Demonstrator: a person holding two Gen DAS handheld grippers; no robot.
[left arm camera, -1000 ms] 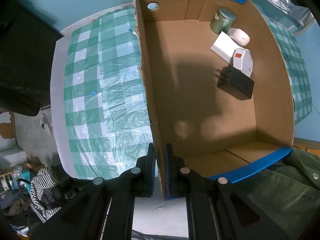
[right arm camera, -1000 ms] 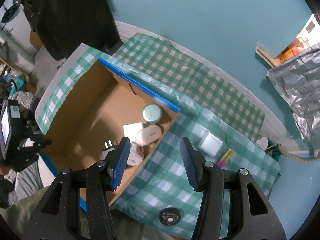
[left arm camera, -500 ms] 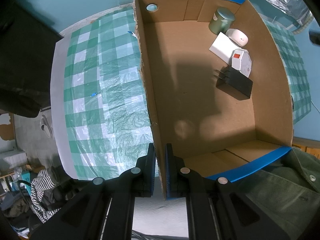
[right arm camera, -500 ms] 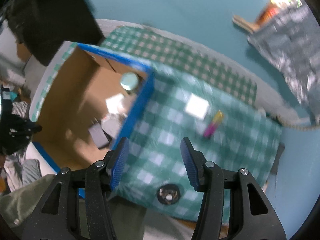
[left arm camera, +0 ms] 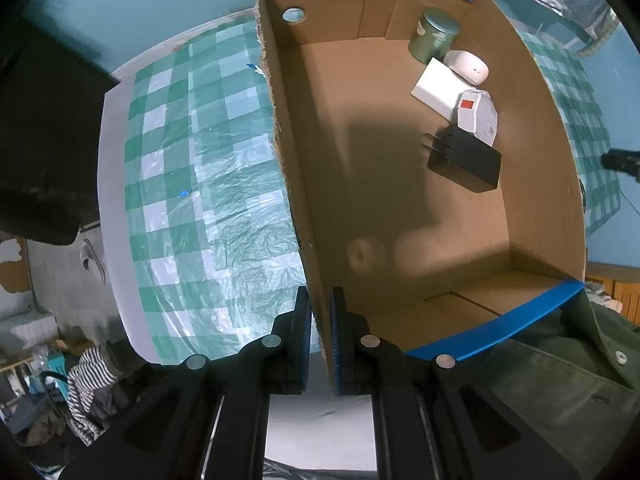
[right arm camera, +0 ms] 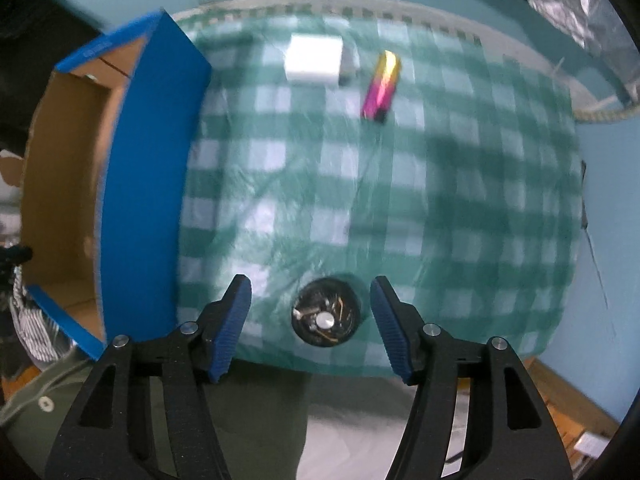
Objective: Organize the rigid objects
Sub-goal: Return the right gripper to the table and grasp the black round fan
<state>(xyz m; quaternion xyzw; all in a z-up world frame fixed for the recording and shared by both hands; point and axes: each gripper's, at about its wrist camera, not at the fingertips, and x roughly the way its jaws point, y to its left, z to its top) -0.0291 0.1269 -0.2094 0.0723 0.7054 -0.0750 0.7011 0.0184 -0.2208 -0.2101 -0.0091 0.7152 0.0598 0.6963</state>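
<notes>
My left gripper (left arm camera: 320,336) is shut on the near wall of the cardboard box (left arm camera: 294,184), one finger on each side of it. Inside the box lie a green tin (left arm camera: 434,38), a white oval case (left arm camera: 468,66), a flat white pad (left arm camera: 438,87), a white carton with a red square (left arm camera: 478,114) and a black plug adapter (left arm camera: 466,158). My right gripper (right arm camera: 310,320) hangs over the checked cloth with its jaws opening; a round black dish (right arm camera: 325,317) lies on the cloth between them, untouched. Farther off lie a white block (right arm camera: 314,60) and a pink-and-yellow tube (right arm camera: 382,84).
The box's blue outer wall (right arm camera: 148,184) stands just left of my right gripper. The green checked cloth (right arm camera: 460,208) ends at the table's front edge near the dish. A person's green jacket (left arm camera: 560,380) is by the box's near corner. Crumpled foil (right arm camera: 560,4) lies at the far right.
My right gripper has swung from above the box out over the cloth, sunk lower and rolled, and its jaws stand wider. The black dish now lies between them. The left gripper has not moved.
</notes>
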